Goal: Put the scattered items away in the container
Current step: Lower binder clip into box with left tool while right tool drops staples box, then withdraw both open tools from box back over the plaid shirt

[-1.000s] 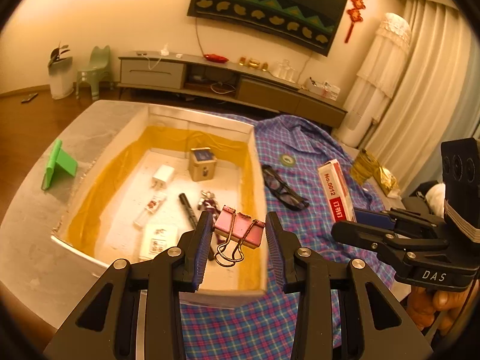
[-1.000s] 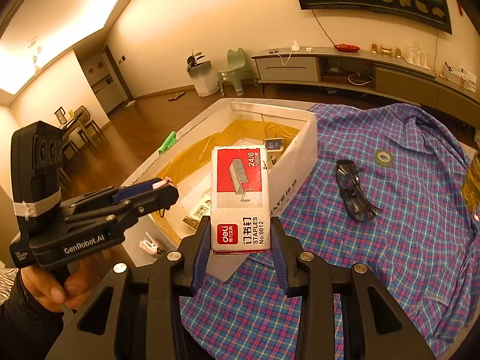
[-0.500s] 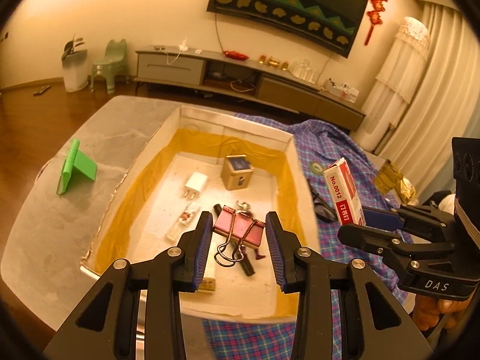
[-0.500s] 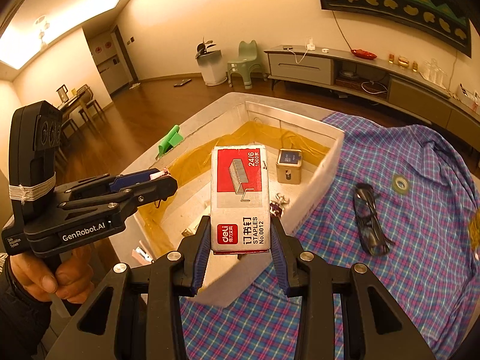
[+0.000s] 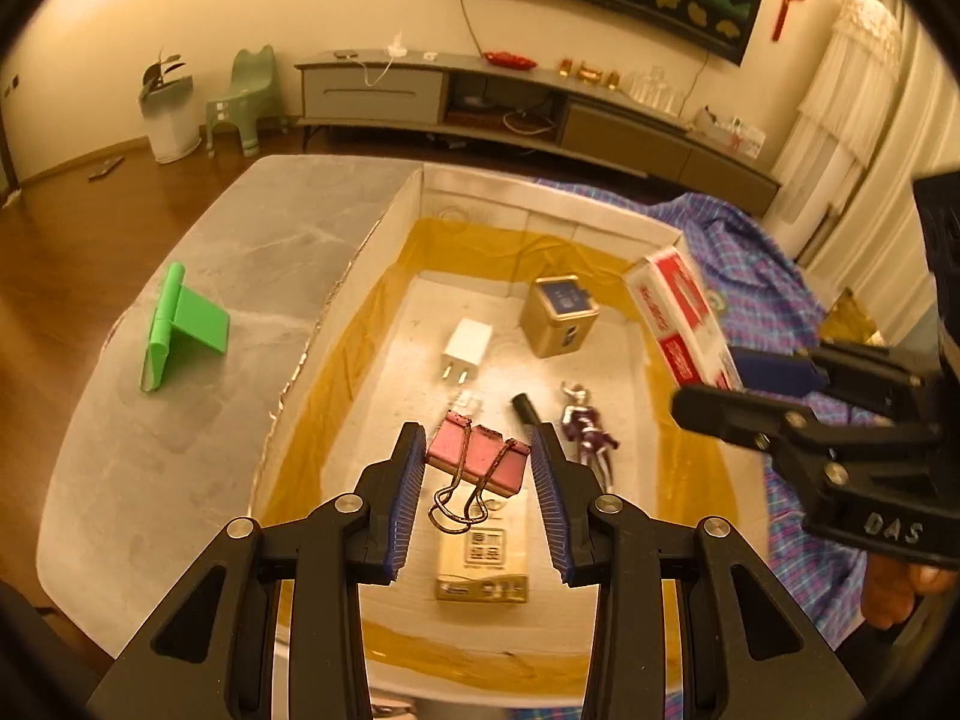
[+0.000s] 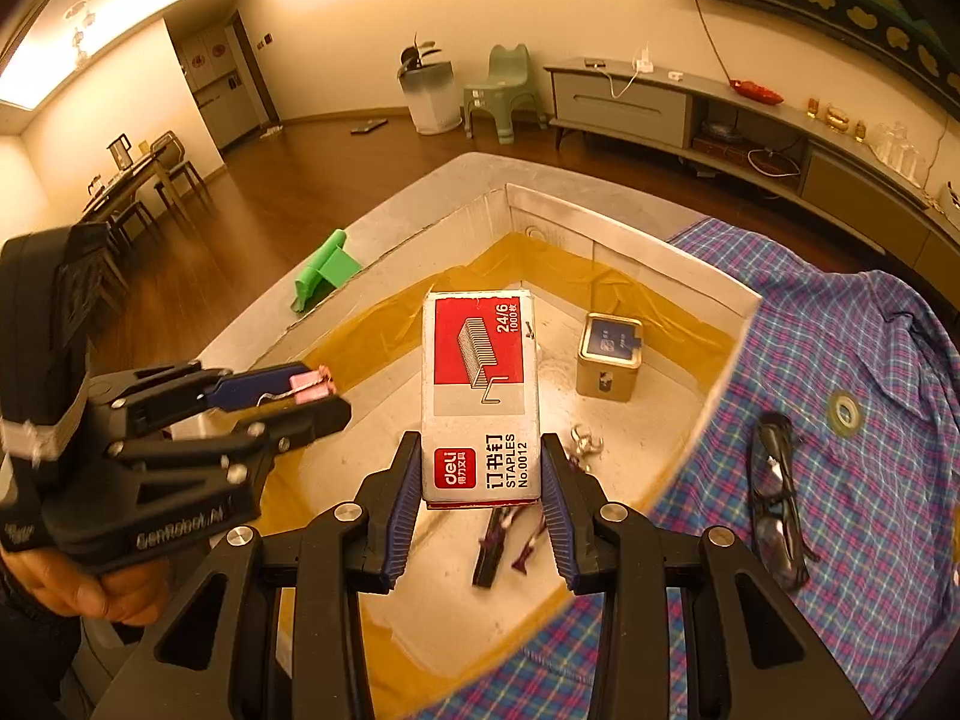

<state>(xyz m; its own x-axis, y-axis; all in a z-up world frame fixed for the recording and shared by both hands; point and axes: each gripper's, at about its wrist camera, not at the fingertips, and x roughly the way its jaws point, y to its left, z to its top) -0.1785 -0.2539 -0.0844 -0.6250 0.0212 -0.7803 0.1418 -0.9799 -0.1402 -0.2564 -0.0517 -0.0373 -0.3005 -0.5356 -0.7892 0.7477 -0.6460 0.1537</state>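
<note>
My left gripper (image 5: pixel 477 480) is shut on a pink binder clip (image 5: pixel 477 461) and holds it above the open cardboard box (image 5: pixel 384 228). My right gripper (image 6: pixel 480 492) is shut on a red and white staples box (image 6: pixel 480 396), also above the cardboard box (image 6: pixel 630 240). In the left wrist view the staples box (image 5: pixel 678 318) hangs over the box's right wall. Inside lie a white plug (image 5: pixel 467 349), a gold tin (image 5: pixel 561 315), a black pen (image 5: pixel 527 407), a purple figure (image 5: pixel 588 429) and a small carton (image 5: pixel 483 564). The left gripper also shows in the right wrist view (image 6: pixel 312 396).
A green phone stand (image 5: pixel 180 330) sits on the grey table left of the box. Black glasses (image 6: pixel 777 492) and a tape roll (image 6: pixel 845 411) lie on the plaid shirt (image 6: pixel 870 360) to the right. A gold packet (image 5: pixel 849 318) lies at the far right.
Both grippers have moved left over the cardboard box, each still holding its item. The staples box now hangs over the box's inside instead of over the shirt.
</note>
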